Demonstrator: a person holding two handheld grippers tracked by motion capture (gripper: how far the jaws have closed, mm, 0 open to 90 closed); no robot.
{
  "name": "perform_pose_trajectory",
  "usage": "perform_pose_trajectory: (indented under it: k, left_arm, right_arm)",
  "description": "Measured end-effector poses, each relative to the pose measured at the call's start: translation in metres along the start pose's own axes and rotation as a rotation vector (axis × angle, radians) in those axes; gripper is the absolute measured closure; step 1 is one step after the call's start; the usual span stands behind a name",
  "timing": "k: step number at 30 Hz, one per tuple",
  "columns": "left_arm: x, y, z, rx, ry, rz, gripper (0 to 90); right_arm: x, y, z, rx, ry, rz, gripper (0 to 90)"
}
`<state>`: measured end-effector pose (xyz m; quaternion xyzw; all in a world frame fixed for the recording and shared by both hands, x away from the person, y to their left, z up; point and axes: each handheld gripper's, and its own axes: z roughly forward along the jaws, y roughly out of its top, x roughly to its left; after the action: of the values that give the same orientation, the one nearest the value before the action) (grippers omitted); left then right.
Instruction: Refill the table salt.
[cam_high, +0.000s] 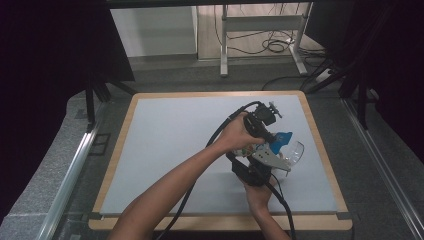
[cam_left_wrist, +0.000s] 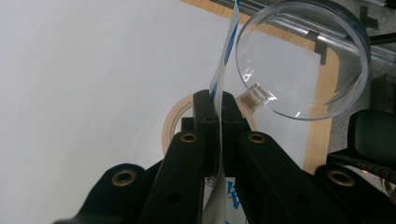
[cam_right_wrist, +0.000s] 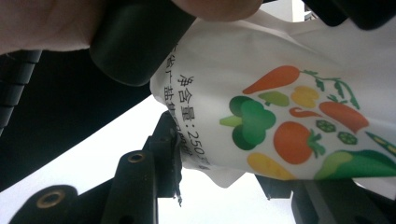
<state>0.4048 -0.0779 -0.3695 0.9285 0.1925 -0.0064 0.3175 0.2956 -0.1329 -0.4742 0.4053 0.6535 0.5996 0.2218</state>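
Note:
A white packet (cam_right_wrist: 289, 93) printed with vegetables and dark lettering hangs between the two grippers; its blue side (cam_high: 282, 139) shows in the high view. My left gripper (cam_left_wrist: 220, 95) is shut on the packet's thin blue-and-white edge (cam_left_wrist: 226, 46). My right gripper (cam_right_wrist: 219, 158) has a jaw on each side of the packet's bulging lower corner, with the left jaw pressed against it. Both grippers meet right of the table's centre, the left gripper (cam_high: 270, 135) from above and the right gripper (cam_high: 260, 152) from below. A clear round plastic cup (cam_left_wrist: 303, 60) lies just beyond the packet.
A tan tape roll (cam_left_wrist: 173, 121) lies on the white mat (cam_high: 170, 150) under the left jaws. The clear cup (cam_high: 298, 151) sits close to the mat's right wooden border (cam_high: 320, 145). The left forearm (cam_high: 170, 190) crosses the mat's front half.

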Motion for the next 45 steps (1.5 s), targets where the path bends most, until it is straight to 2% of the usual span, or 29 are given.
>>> perform_pose_trajectory:
  k: [17, 45]
  left_arm:
    - [0.0004, -0.0002, 0.0005, 0.007, 0.005, -0.006, 90.0]
    - [0.0006, -0.0016, 0.0017, 0.009, 0.006, -0.004, 90.0]
  right_arm:
    - [0.0028, -0.0007, 0.0025, -0.009, -0.008, 0.017, 57.5]
    - [0.0027, -0.0028, 0.0025, -0.009, -0.004, 0.018, 57.6]
